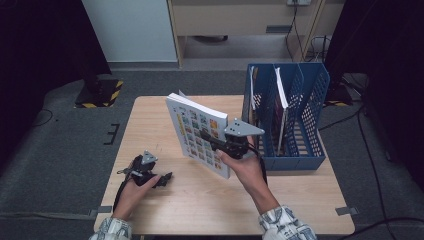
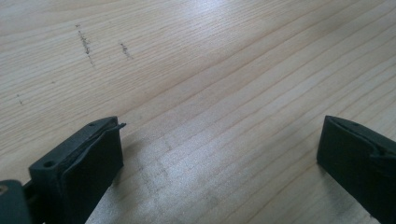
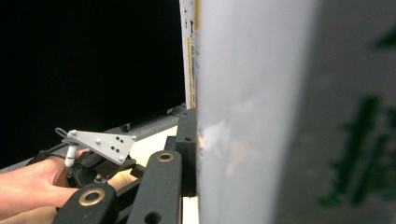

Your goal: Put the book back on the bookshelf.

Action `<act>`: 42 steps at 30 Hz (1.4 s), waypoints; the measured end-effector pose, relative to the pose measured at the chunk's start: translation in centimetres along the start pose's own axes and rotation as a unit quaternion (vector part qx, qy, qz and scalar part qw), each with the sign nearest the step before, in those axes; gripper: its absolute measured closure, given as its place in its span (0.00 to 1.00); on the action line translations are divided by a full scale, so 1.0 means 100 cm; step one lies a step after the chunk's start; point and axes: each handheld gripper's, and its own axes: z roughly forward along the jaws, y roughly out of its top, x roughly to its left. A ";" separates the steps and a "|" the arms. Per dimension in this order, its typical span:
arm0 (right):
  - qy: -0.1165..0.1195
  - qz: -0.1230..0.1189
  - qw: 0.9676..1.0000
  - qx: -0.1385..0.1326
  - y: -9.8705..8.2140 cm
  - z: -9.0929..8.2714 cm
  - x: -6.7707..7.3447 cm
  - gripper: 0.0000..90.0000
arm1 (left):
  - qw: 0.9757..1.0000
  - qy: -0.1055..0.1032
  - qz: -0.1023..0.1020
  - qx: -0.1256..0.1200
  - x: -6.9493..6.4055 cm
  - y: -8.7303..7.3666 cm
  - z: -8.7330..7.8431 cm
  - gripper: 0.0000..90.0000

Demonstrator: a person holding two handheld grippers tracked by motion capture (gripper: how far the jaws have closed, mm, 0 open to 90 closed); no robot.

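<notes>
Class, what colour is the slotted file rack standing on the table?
Blue: the file rack shows best in the high view.

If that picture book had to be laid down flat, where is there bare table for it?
Bare wood lies along the near table edge between the two forearms, and at the far left corner behind the left tool. The right side is crowded: the blue file rack stands there, with the right tool holding the book beside it.

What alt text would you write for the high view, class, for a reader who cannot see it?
The right tongs hold a picture-covered book upright above a wooden table, beside a blue file rack already holding books. The left tongs rest open on the table.
</notes>
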 end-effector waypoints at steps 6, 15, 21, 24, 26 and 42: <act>-0.002 -0.002 1.000 0.004 -0.005 -0.013 -0.003 0.82 | 1.000 0.000 0.000 0.000 0.000 0.000 0.000 0.00; -0.005 0.000 1.000 0.008 -0.014 -0.041 -0.010 0.82 | 1.000 0.000 0.001 0.001 0.000 0.000 0.000 0.00; -0.008 -0.002 1.000 0.010 -0.018 -0.058 -0.015 0.82 | 1.000 0.000 0.001 0.001 0.000 0.000 0.000 0.00; -0.009 0.001 1.000 0.008 -0.022 -0.067 -0.018 0.82 | 1.000 0.000 0.001 0.001 0.000 0.000 0.000 0.00; -0.010 0.002 1.000 0.008 -0.023 -0.073 -0.019 0.82 | 1.000 0.000 0.001 0.001 0.000 0.001 0.000 0.00; -0.017 0.003 1.000 0.007 -0.029 -0.096 -0.027 0.82 | 1.000 0.000 0.001 0.001 0.000 0.001 0.001 0.00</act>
